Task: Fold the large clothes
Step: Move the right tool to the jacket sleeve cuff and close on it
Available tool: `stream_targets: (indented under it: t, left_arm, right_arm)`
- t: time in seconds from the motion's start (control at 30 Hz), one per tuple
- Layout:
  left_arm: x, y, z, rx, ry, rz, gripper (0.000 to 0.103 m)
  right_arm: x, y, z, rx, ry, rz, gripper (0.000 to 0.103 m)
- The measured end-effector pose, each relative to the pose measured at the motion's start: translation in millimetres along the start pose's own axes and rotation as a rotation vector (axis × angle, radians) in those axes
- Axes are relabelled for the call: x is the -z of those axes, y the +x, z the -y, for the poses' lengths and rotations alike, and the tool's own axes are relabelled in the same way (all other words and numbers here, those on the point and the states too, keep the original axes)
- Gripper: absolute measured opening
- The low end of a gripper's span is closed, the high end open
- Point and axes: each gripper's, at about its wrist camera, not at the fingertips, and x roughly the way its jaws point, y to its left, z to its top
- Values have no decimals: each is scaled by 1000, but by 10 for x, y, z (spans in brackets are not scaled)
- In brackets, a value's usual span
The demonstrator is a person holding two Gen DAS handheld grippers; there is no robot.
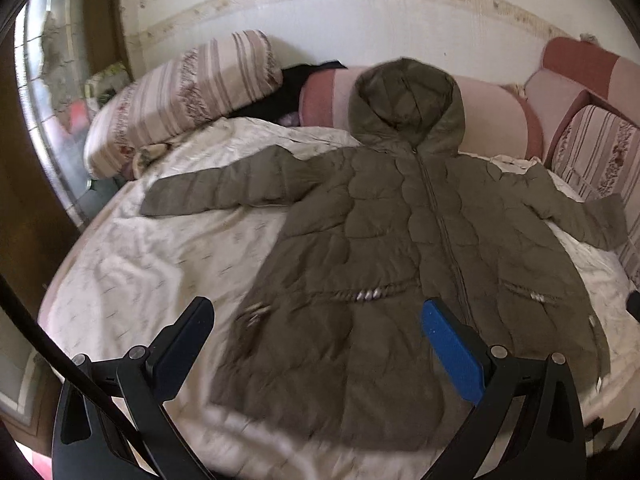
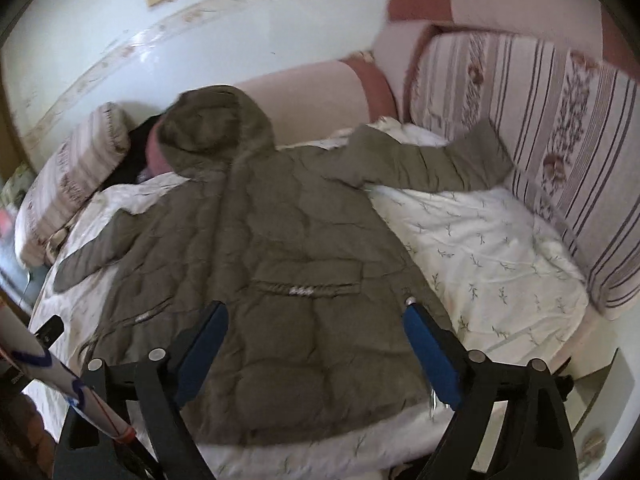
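An olive-green quilted hooded coat lies flat and face up on the bed, zipper closed, both sleeves spread out to the sides and the hood toward the wall. It also shows in the right wrist view. My left gripper is open and empty, held above the coat's lower left hem. My right gripper is open and empty, held above the coat's lower right hem. Neither gripper touches the coat.
The coat lies on a white sheet over the bed. Striped pillows and a pink bolster line the wall side. A striped cushion stands at the right. A black garment lies behind the pillow.
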Motion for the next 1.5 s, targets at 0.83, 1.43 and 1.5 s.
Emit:
stream_targets:
  t: [0.83,1.43,1.5]
  left_arm:
    - [-535,2275,834,29,56,-172,103]
    - [-527,2290,854,40,57,-164,103]
    - [-526,2288,849,39,54,-163,103]
  right_arm:
    - [-1503,1611,2946,360,417,17,69]
    - [-1727,2247,3336,399,452,-4,17]
    - [-1770,2112,3228,392,429,20,15]
